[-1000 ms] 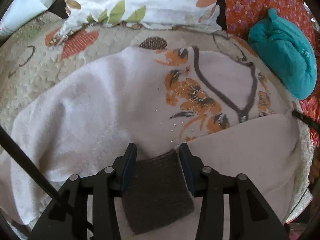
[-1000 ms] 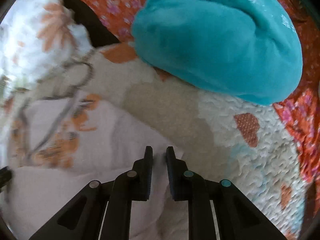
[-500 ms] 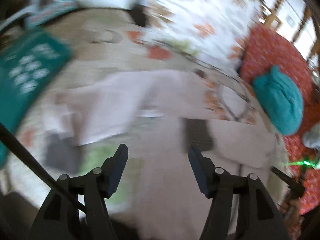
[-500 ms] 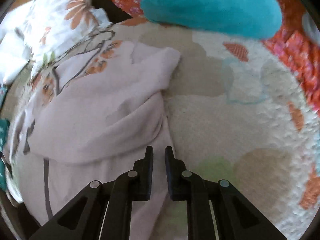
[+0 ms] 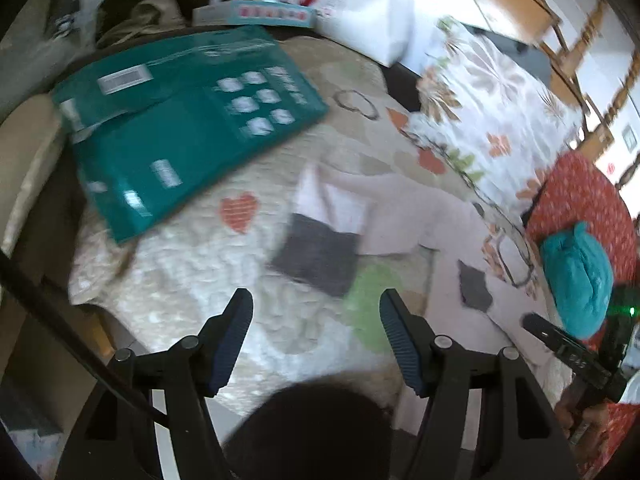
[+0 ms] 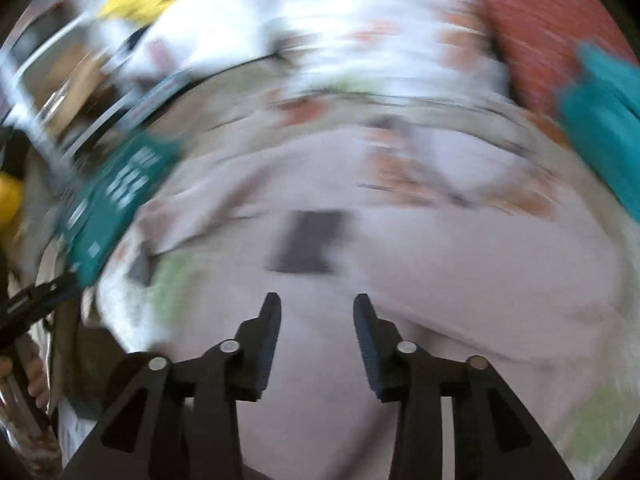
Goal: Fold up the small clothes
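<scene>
A pale pink sweater point(image 5: 404, 216) with orange flowers and grey cuffs lies partly folded on the quilted bed. One grey cuff point(image 5: 320, 260) lies ahead of my left gripper point(image 5: 316, 332), which is open, empty and held above the quilt. In the blurred right wrist view the sweater point(image 6: 460, 264) fills the middle, with a grey cuff point(image 6: 308, 244) ahead. My right gripper point(image 6: 316, 332) is open and empty above the pink fabric. It also shows at the right edge of the left wrist view point(image 5: 572, 356).
A teal flat package point(image 5: 180, 128) lies at the back left of the quilt point(image 5: 192, 280). A folded teal garment point(image 5: 580, 280) rests on an orange floral cushion point(image 5: 576, 192) at the right. A floral pillow point(image 5: 492, 100) and a white bag point(image 5: 360, 4) are behind.
My left gripper let go of the grey cuff, opened wide and pulled back to the left. My right gripper opened, released the sweater and drew back; its view is blurred by fast motion.
</scene>
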A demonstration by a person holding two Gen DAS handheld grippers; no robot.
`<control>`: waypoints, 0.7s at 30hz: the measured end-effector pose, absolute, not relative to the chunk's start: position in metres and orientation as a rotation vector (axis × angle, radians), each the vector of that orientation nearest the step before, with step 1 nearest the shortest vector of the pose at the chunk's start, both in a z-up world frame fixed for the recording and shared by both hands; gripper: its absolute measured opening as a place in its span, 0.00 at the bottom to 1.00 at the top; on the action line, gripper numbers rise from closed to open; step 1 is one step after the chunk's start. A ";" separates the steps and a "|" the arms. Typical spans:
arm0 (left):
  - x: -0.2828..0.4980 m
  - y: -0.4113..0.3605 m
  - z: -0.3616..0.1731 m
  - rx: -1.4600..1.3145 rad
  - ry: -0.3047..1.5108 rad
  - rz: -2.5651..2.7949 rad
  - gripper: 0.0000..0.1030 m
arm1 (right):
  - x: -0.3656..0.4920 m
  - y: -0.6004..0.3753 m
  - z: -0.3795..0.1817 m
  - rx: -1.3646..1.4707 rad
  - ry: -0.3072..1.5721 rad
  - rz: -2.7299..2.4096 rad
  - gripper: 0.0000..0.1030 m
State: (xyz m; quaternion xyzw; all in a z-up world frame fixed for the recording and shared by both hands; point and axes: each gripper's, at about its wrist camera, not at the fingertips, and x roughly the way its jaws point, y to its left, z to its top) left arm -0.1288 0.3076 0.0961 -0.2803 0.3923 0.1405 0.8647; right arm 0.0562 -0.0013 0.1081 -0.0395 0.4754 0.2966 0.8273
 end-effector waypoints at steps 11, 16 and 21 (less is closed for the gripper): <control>-0.184 0.389 0.074 -0.655 0.785 0.428 0.64 | -0.015 0.269 0.062 -0.664 0.856 0.994 0.49; -0.188 0.401 0.063 -0.688 0.795 0.447 0.64 | -0.011 0.295 0.016 -0.795 0.881 0.901 0.16; -0.179 0.385 0.071 -0.663 0.787 0.418 0.64 | 0.016 0.250 0.065 -0.521 0.901 0.861 0.05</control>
